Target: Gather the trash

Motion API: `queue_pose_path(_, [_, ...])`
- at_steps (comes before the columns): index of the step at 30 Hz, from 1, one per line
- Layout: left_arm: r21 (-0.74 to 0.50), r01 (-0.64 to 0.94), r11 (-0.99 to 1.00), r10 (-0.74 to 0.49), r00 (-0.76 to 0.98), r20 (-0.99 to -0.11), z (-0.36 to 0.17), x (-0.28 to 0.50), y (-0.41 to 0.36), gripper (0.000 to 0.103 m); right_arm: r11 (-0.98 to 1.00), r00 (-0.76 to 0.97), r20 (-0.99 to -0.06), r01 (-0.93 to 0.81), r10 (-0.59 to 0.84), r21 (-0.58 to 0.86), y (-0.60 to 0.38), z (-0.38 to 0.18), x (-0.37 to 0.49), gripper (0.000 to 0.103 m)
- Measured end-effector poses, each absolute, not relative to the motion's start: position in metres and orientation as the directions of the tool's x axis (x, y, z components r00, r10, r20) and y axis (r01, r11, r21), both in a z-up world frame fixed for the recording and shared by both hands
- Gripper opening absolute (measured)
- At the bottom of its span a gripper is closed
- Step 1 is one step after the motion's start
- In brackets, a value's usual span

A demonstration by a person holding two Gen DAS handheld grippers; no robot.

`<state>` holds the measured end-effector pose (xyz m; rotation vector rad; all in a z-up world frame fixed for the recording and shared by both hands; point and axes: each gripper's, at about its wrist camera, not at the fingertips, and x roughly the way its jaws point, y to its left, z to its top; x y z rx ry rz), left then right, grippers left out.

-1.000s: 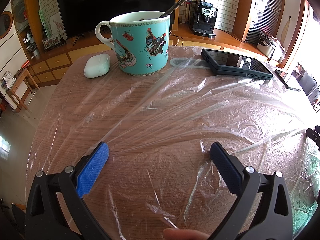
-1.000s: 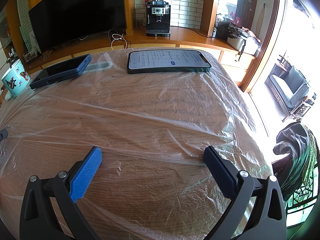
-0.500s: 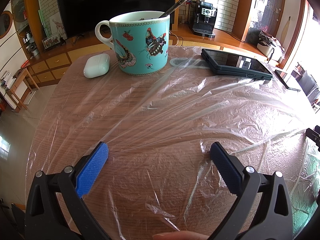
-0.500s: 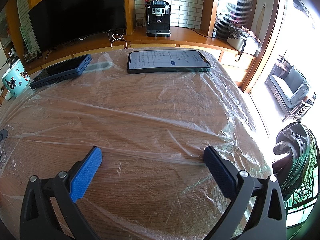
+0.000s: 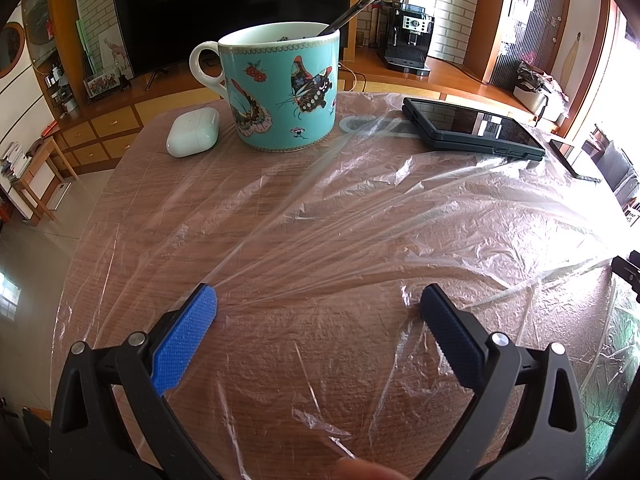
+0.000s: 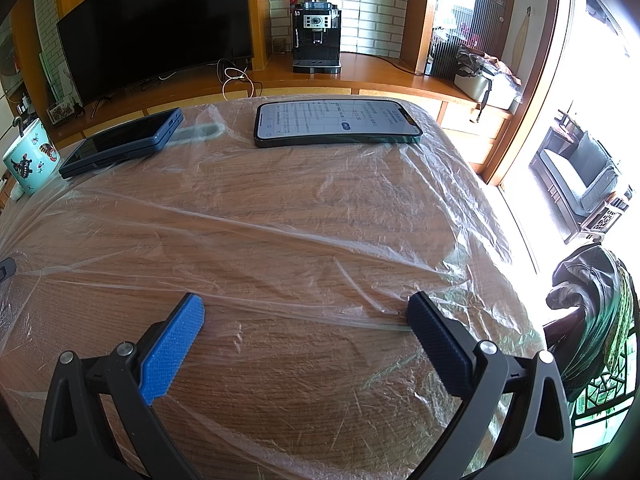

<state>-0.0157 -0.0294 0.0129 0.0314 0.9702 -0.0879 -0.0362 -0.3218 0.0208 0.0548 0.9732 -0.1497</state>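
Left hand-held gripper (image 5: 318,304) spread wide, nothing between the blue pads, tips low over a clear plastic sheet (image 5: 360,216) draped across the wooden worktop (image 5: 132,184). Sheet wrinkled, pulled into taut creases fanning from the left pad toward 1 o'clock; whether the pad touches the film cannot be told. Teal butterfly mug (image 5: 280,92) with a spoon handle (image 5: 352,12) leaning out, upright at 12 o'clock, standing on the sheet's far edge. White earbud case (image 5: 193,132) just beside the mug at 11 o'clock, on bare wood. Dark cased phone (image 5: 472,130) at 1 o'clock, lying on the sheet. Fingertip (image 5: 368,471) visible at 6 o'clock on the frame edge. Right hand-held gripper (image 6: 306,312) likewise spread wide and empty, tips low over the same sheet (image 6: 280,208). Lit-screen phone (image 6: 338,122) at 12 o'clock and the dark cased phone (image 6: 120,142) at 10 o'clock, both resting on the sheet's far edge. Mug (image 6: 30,160) far off at 9 o'clock. Clothing-draped chair back (image 6: 596,300) beyond the worktop edge at 3 o'clock.
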Motion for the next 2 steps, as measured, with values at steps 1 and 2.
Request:
queue_pose_path(1, [-0.013, 0.089, 0.996, -0.061, 0.562, -0.825, 0.0128, -0.0162, -0.0291, 0.102, 0.988, 0.553, -0.827, 0.151, -0.103, -0.022, -0.3219, 0.0208, -0.0362, 0.099])
queue_pose_path(2, [-0.013, 0.089, 0.996, -0.060, 0.562, -0.825, 0.0130, -0.0160, -0.0294, 0.102, 0.988, 0.553, -0.827, 0.151, -0.101, -0.020, -0.3221, 0.0209, -0.0362, 0.099])
